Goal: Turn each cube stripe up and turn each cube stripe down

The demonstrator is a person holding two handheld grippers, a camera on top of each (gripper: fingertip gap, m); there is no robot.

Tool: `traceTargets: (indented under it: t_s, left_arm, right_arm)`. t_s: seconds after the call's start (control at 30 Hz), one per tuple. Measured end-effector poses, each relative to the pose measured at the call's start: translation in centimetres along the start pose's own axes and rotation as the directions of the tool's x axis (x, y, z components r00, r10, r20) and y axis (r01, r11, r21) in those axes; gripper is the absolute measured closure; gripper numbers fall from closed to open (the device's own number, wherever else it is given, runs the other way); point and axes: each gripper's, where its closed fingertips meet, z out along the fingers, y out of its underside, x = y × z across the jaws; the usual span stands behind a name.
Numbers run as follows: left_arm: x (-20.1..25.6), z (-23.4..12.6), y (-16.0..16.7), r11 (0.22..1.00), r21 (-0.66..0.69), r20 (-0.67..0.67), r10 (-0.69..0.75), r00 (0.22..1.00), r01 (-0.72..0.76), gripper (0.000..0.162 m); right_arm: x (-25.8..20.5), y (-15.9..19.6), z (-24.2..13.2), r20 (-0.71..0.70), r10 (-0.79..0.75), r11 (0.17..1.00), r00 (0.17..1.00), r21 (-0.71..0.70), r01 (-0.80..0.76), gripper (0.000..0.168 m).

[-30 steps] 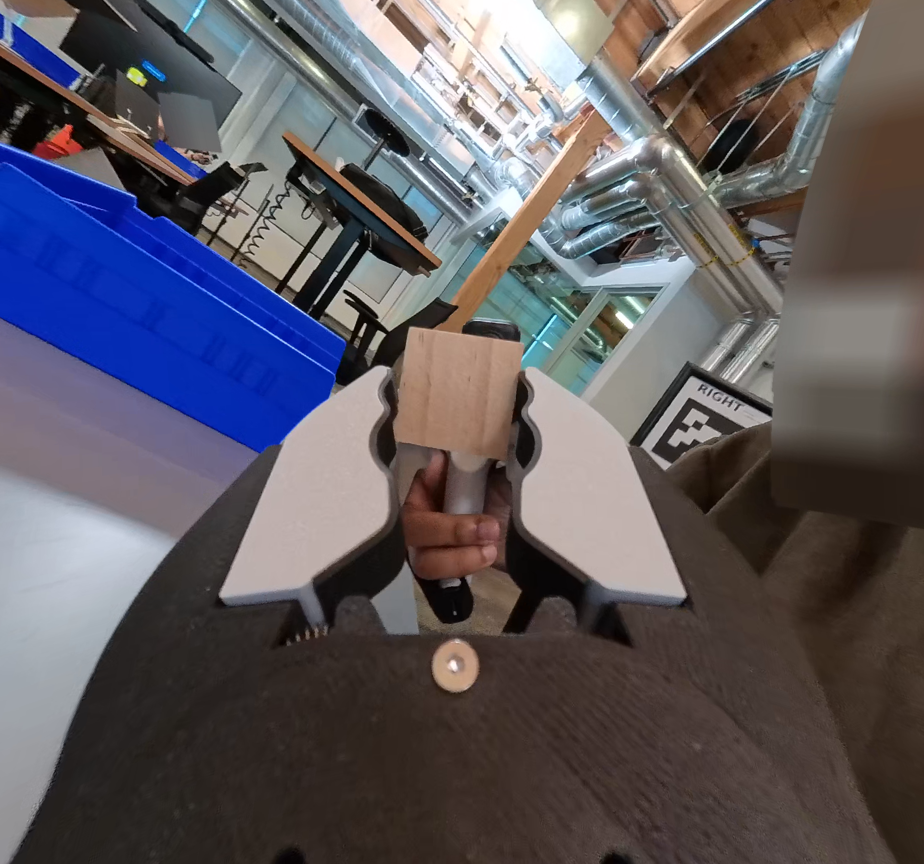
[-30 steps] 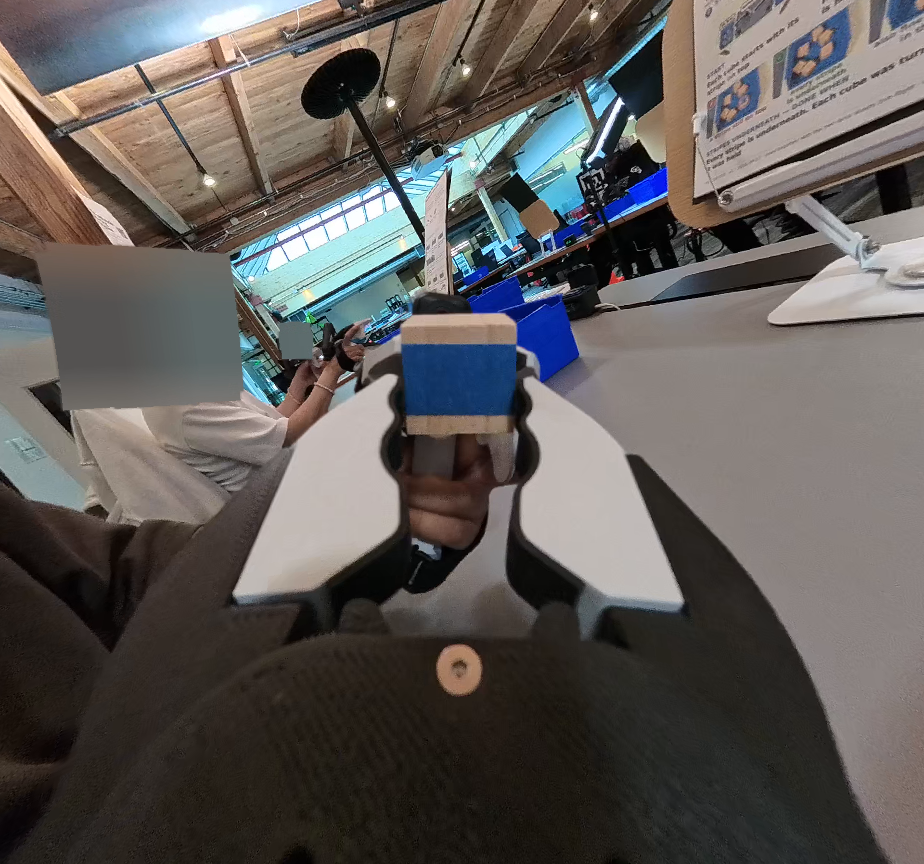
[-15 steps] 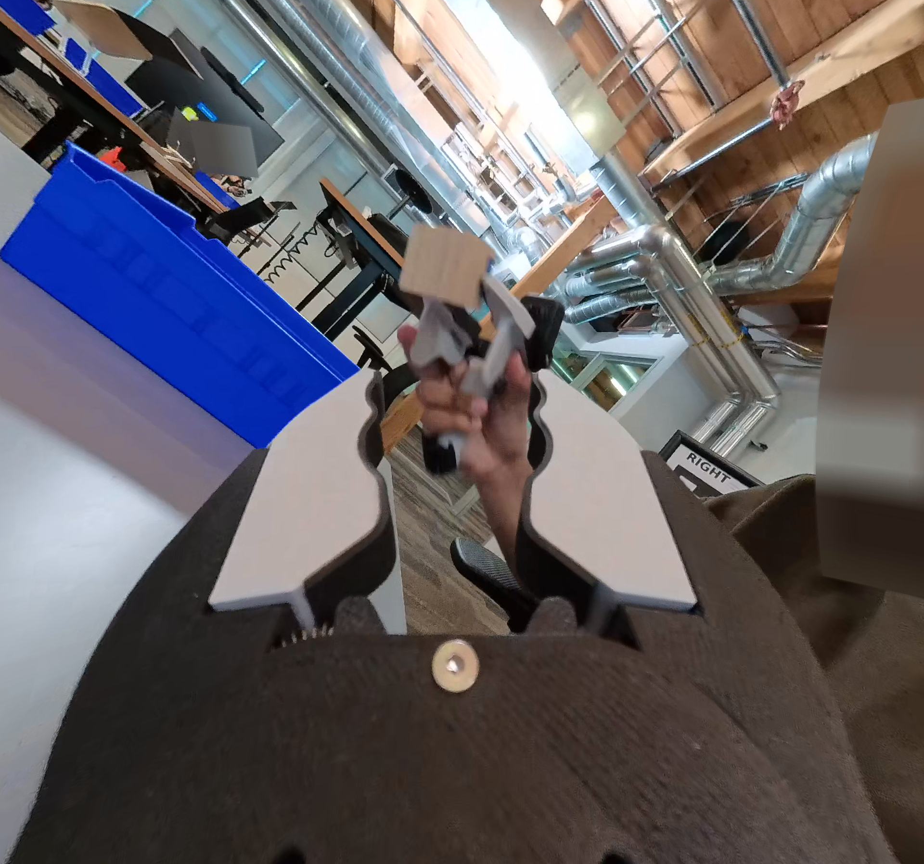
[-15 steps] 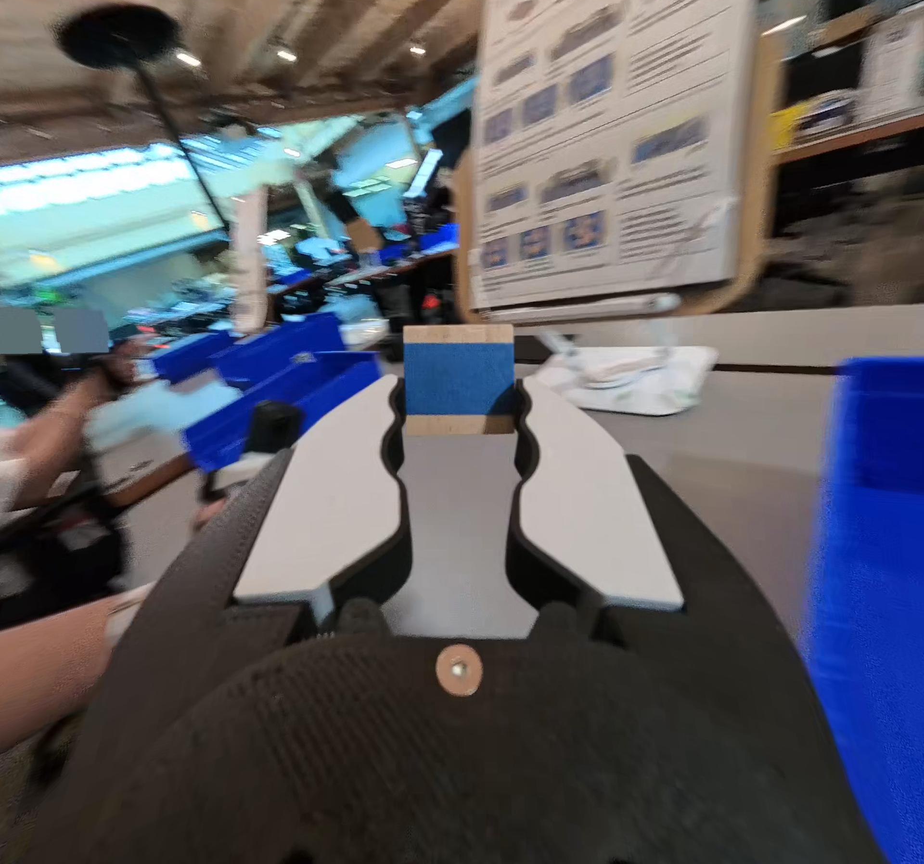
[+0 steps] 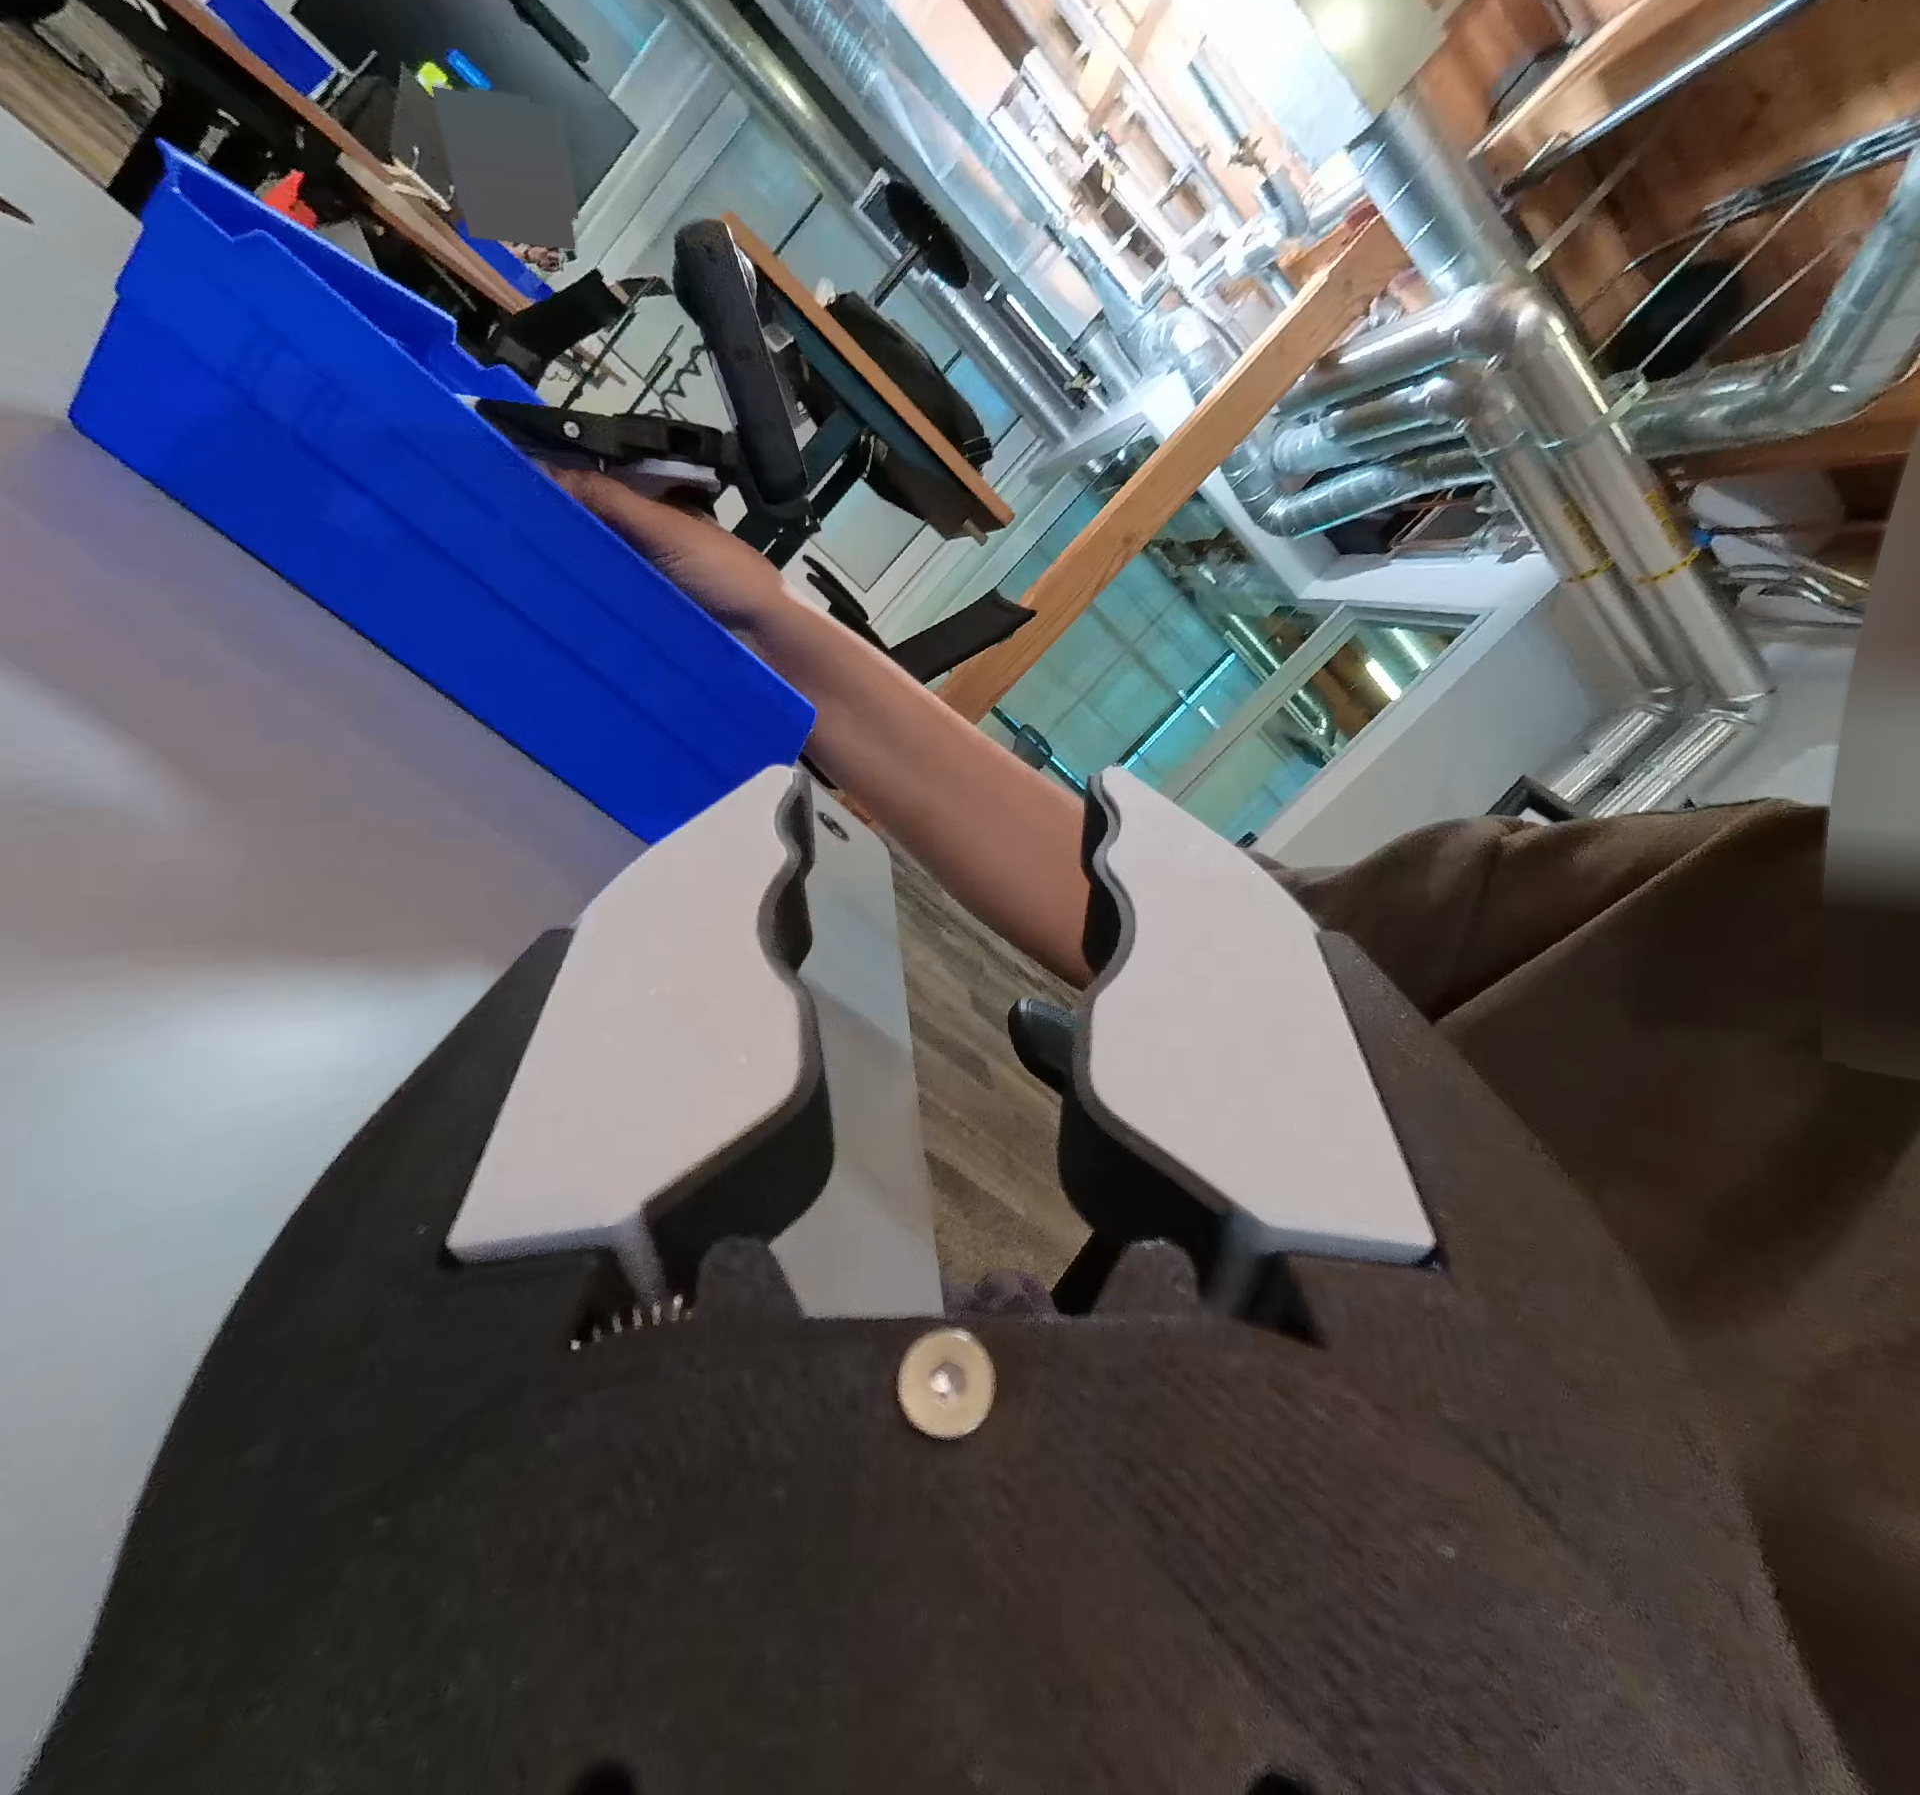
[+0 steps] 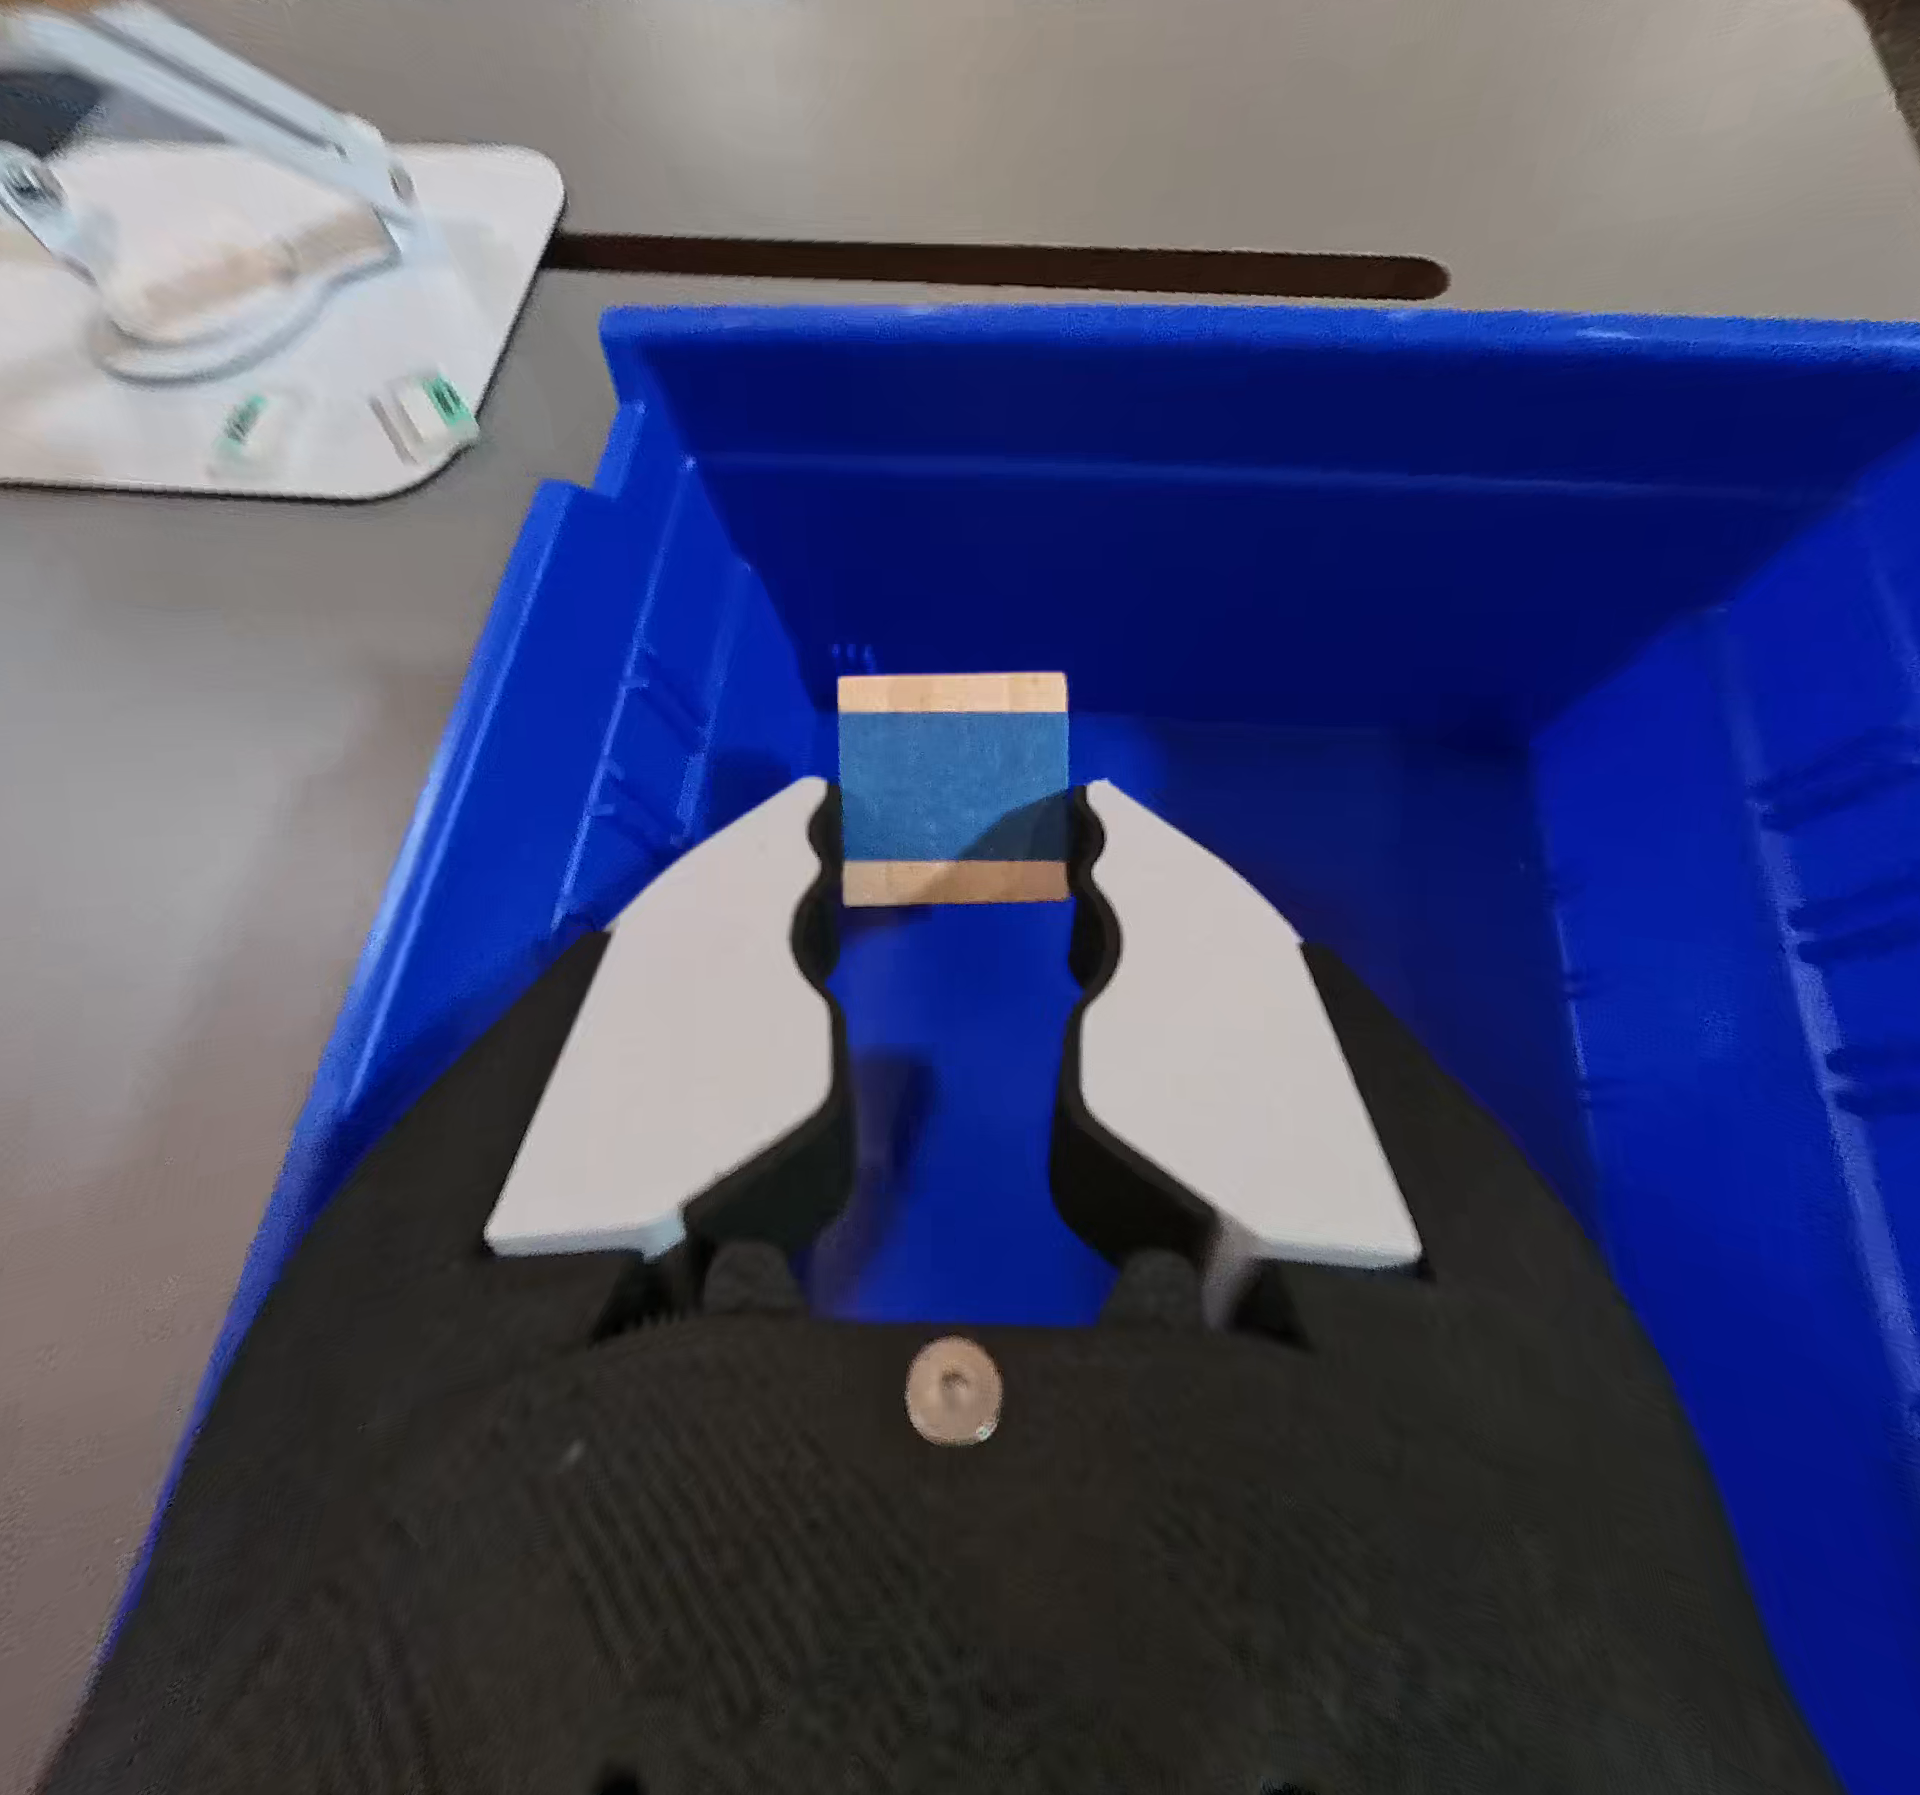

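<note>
Here: wooden cube [image 6: 953, 789], blue stripe facing camera, pinched between right gripper [image 6: 953, 846] fingertips, held inside blue bin [image 6: 1195, 395], above bin floor. Bin sits on grey table [image 6: 260, 706]; white stand base [image 6: 312, 311] just beyond bin's left corner, dark slot in tabletop behind bin. Left gripper [image 5: 940, 872] tilted upward beside bin [image 5: 416, 519], fingers [image 5: 665, 1049] parted, nothing between them. Person's forearm [image 5: 935, 779] reaches over bin rim; right gripper's body shows there, dark, at bin edge.

left gripper [image 5: 940, 898]: tilting upward, fingers spread, gripping nothing | right gripper [image 6: 953, 836]: pointing down, fingertips clamping a cube | forearm [image 5: 914, 758]: stretching past left fingers
</note>
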Motion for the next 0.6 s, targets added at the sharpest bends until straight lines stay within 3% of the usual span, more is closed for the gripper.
traceTargets:
  t_s: [0.43, 0.6]
  left_arm:
    - [-0.8, -1.0, -0.9, 0.998, 0.045, 0.0, -0.047, 0.999, 0.047, 0.114]
    - [-0.6, -1.3, -1.3, 0.998, 0.057, -0.002, -0.041, 0.999, 0.041, 0.114]
  right_arm:
    - [-0.2, 1.6, 2.2, -0.066, -0.043, 0.989, 0.997, -0.141, 0.033, 0.125]
    - [0.1, -0.5, -1.0, -0.069, -0.011, 0.997, 0.998, -0.075, 0.006, 0.121]
